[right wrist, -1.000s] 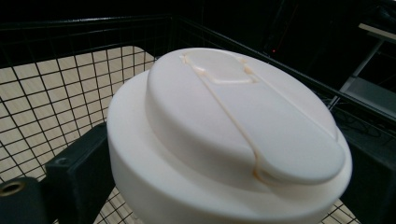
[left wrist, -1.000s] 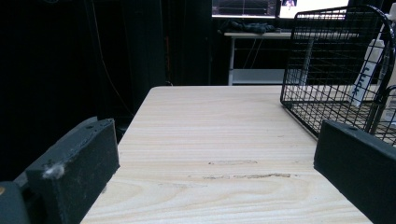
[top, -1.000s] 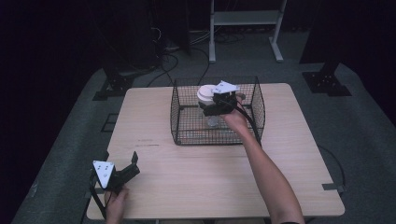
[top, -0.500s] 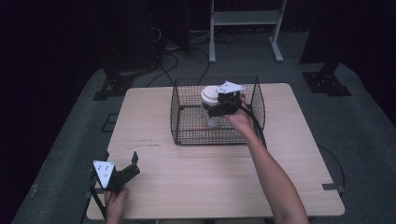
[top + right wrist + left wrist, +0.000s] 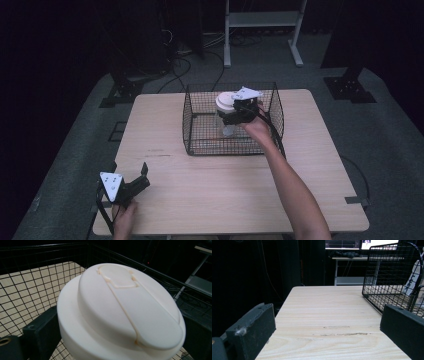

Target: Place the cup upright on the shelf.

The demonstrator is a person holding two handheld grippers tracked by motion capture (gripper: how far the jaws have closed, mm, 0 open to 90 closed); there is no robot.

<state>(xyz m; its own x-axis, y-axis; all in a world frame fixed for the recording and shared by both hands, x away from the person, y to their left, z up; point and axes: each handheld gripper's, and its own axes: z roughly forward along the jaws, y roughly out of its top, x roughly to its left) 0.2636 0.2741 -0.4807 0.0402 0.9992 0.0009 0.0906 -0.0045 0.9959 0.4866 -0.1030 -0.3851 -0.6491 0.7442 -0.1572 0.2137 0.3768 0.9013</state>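
Two grippers, near to far: our left gripper (image 5: 142,181) rests idle at the table's (image 5: 215,195) near corner, jaws wide and empty; farther off, our right gripper (image 5: 235,112) clasps the white-lidded cup (image 5: 228,102) inside the wire basket (image 5: 200,145), apparently for lifting out.

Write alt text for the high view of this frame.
The right gripper holds a clear cup with a white lid inside a black wire basket on a light wooden table. The left gripper rests open near the table's front left corner.
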